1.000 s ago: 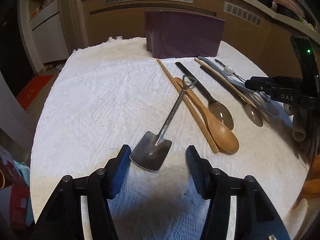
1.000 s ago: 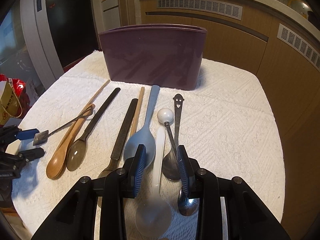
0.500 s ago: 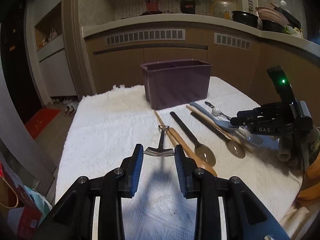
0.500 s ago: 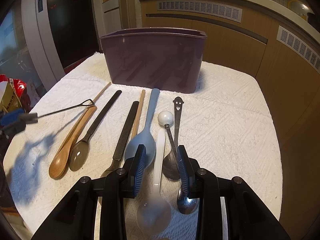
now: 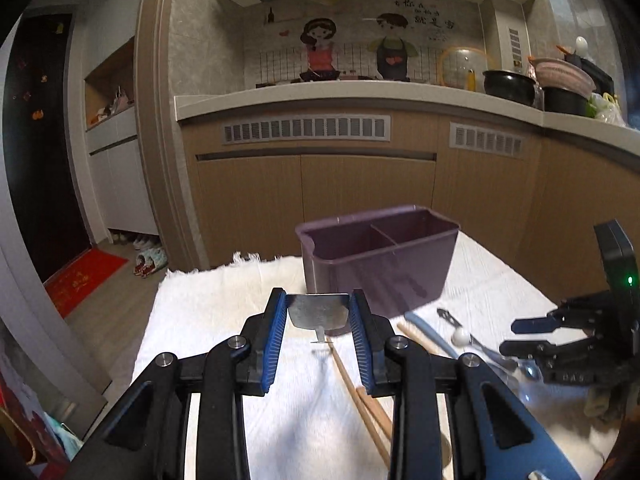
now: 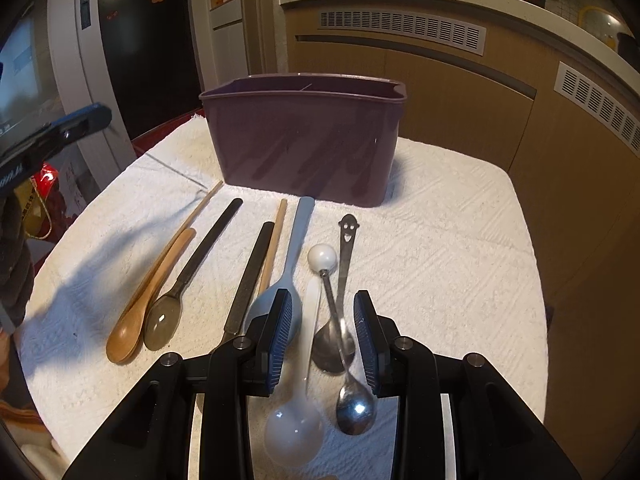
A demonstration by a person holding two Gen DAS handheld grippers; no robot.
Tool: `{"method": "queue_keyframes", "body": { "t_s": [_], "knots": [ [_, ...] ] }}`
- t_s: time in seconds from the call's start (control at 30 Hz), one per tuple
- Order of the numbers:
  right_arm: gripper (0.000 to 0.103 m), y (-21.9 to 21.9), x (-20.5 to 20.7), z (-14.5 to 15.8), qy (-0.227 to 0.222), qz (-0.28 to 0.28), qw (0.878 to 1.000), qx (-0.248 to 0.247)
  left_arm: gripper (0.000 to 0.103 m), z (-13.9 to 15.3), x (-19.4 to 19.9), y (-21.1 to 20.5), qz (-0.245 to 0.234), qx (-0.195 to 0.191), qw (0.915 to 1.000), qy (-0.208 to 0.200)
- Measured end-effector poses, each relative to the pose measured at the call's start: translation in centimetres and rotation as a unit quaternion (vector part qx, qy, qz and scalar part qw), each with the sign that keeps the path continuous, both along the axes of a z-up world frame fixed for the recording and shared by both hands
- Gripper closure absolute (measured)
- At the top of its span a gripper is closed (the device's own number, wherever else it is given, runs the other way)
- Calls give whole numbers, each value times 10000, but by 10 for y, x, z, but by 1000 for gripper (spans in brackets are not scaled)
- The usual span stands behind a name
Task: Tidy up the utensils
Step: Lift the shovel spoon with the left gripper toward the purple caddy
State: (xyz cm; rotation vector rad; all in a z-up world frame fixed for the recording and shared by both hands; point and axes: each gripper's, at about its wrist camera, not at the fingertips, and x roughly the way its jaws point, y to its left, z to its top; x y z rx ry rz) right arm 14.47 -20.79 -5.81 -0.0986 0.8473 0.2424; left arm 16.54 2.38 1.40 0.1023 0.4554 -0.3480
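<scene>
- Steel blade clamped: our left gripper [image 5: 319, 314] has closed on the flat head of the small shovel-shaped spoon [image 5: 318, 312], both blue pads pressing its edges, the thin handle hanging down and away below.
- A second ago that spoon lay flat on the white towel [image 5: 224, 320] beside the wooden spoon, with our left gripper's jaws standing wide on either side of it; they have just been closing, and now the spoon is off the cloth, held up in front of the purple caddy [image 5: 380, 256].
- We judge this the first utensil on its way: the pickup is done, and carrying it over the rim and letting it go remains.
- The caddy stands at the far edge of the towel on the worktop. Its inner wall splits it into two compartments, and both look empty from the left wrist view; the bottoms are not fully in sight.
- Our right gripper [image 6: 324, 336] has not moved. It hovers low over the white spoon [image 6: 298, 408] and the two steel spoons [image 6: 354, 400], jaws partly apart, pads pressing on nothing that we can see.
- On the towel in a row before the caddy lie the wooden spoon [image 6: 136, 320], a loose chopstick [image 6: 202, 208], a dark-handled spoon [image 6: 180, 300], a second dark handle [image 6: 250, 280] and a grey-blue spoon [image 6: 294, 252].
</scene>
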Motion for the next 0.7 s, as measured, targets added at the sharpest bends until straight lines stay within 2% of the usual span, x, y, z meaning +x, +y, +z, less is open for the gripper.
{"method": "queue_keyframes", "body": {
  "t_s": [0.27, 0.63, 0.67, 0.7],
  "knots": [
    [70, 13, 18, -9, 275, 385, 9989, -21, 74, 13, -7, 7, -5, -100, 9999, 110],
    [70, 29, 65, -35, 443, 141, 9973, -564, 74, 4, -27, 20, -50, -124, 9987, 485],
    [72, 29, 66, -34, 444, 132, 9973, -578, 74, 4, -29, 20, -55, -122, 9987, 500],
    [80, 30, 65, -33, 446, 120, 9971, -603, 74, 4, -30, 20, -63, -113, 9987, 501]
  ]
}}
